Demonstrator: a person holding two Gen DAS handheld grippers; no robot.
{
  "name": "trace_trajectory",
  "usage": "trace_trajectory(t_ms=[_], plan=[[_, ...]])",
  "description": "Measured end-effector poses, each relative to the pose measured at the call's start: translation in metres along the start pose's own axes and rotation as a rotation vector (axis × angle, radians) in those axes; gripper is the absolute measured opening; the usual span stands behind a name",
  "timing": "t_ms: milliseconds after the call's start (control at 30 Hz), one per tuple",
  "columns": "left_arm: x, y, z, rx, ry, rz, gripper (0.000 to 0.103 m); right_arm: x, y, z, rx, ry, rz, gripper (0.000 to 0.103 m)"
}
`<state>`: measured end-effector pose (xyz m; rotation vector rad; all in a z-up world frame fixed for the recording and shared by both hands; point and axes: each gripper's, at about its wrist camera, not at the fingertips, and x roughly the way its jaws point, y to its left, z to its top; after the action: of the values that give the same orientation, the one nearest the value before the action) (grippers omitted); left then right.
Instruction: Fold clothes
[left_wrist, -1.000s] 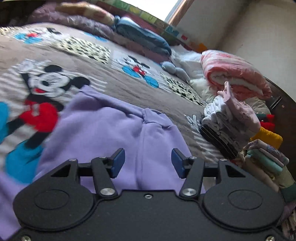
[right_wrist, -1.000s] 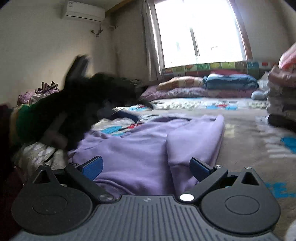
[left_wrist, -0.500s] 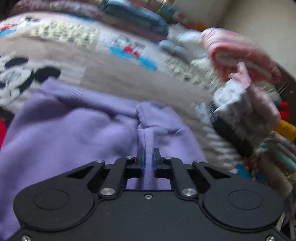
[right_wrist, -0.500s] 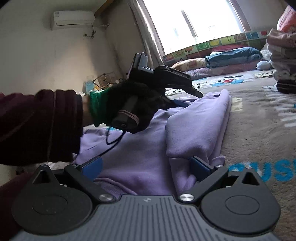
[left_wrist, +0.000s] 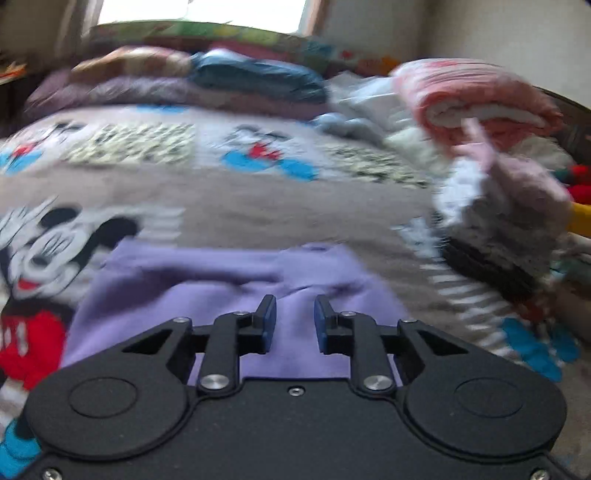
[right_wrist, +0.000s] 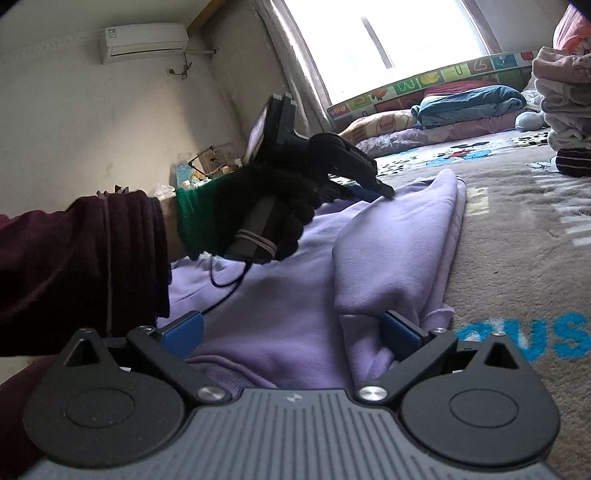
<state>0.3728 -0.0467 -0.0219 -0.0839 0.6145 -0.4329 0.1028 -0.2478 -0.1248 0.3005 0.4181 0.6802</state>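
On the left of the right wrist view a person's sleeved arm reaches in, its gloved hand (right_wrist: 258, 206) carrying the left gripper (right_wrist: 384, 191), whose tips sit at the far top edge of the purple sweatshirt (right_wrist: 288, 295). In the left wrist view that gripper (left_wrist: 294, 314) shows its jaws a little apart and opening, with purple fabric lying between and below the blue pads (left_wrist: 266, 320); the pads do not seem to press it, though the frame is blurred, so I read this as a release and not a hold.

The sweatshirt lies flat on the bed, on a brown cartoon-print blanket (right_wrist: 517, 229), close in front of both grippers. Its right side is already turned inward: a long doubled flap runs from the near hem to the far edge, with a soft rounded crease. The left part lies spread in a single layer with shallow wrinkles. My judgement is that the fold is begun but not near done; the other side and the crosswise fold remain.

The right gripper (right_wrist: 291, 332) stands wide open at the near hem, its right pad (right_wrist: 400, 332) against the flap's lower corner, gripping nothing.

Far right, a stack of folded clothes (left_wrist: 509, 206) stands on the bed, suggesting earlier garments are finished.
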Motion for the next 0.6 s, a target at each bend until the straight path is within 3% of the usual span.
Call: trace_trajectory(t_ms=[133,233,333,400,600], plan=[[0.019,-0.042,0.000,0.141,0.034,-0.058,0.019,0.001,-0.001,0.000,0.000,0.000,0.001,0.101],[0.051,-0.058,-0.001,0.209,0.089,-0.015,0.019,0.000,-0.002,0.001,-0.001,0.004,0.004,0.102],[0.085,-0.055,-0.003,0.240,0.182,0.075,0.020,0.002,-0.001,0.001,-0.011,0.018,0.005,0.102],[0.093,-0.049,0.000,0.209,0.199,0.076,0.023,0.004,0.000,0.001,-0.023,0.031,0.005,0.103],[0.096,-0.059,0.013,0.260,0.242,0.116,0.025,0.006,0.000,0.000,-0.026,0.049,0.014,0.103]])
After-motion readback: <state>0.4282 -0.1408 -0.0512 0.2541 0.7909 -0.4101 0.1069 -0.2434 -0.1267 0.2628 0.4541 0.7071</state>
